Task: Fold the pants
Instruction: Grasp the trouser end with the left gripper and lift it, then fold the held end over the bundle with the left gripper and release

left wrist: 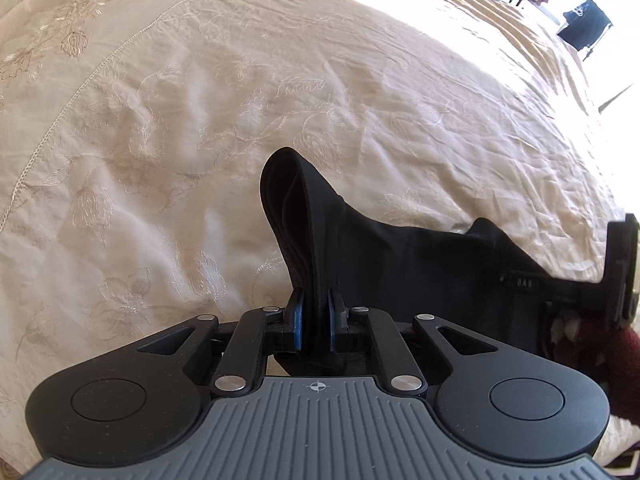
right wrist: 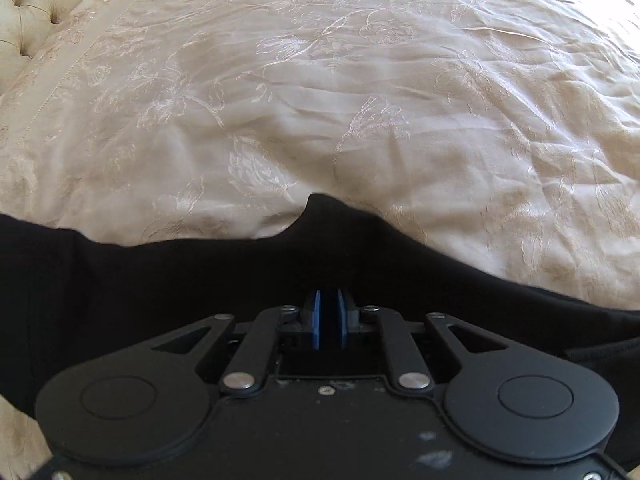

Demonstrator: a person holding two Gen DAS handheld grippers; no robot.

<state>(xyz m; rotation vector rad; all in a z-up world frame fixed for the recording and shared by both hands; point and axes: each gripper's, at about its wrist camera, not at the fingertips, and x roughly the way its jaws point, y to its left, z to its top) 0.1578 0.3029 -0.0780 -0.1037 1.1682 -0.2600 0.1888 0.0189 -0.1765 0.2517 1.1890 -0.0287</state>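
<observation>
The black pants (left wrist: 400, 256) hang between my two grippers above a cream embroidered bedspread (left wrist: 200, 100). My left gripper (left wrist: 315, 312) is shut on a bunched edge of the pants, and a fold of cloth stands up past the blue pads (left wrist: 297, 320). The right gripper (left wrist: 622, 280) shows at the right edge of the left wrist view, with the cloth stretched toward it. In the right wrist view my right gripper (right wrist: 329, 316) is shut on the pants (right wrist: 160, 288), whose black cloth spreads across the lower frame and peaks above the fingers.
The bedspread (right wrist: 360, 100) fills both views. A tufted headboard (right wrist: 36, 4) is at the far left. The bed's far edge, curtains and a dark object (left wrist: 586, 20) by a bright window are at the upper right. A dark red sleeve (left wrist: 624, 356) is beside the right gripper.
</observation>
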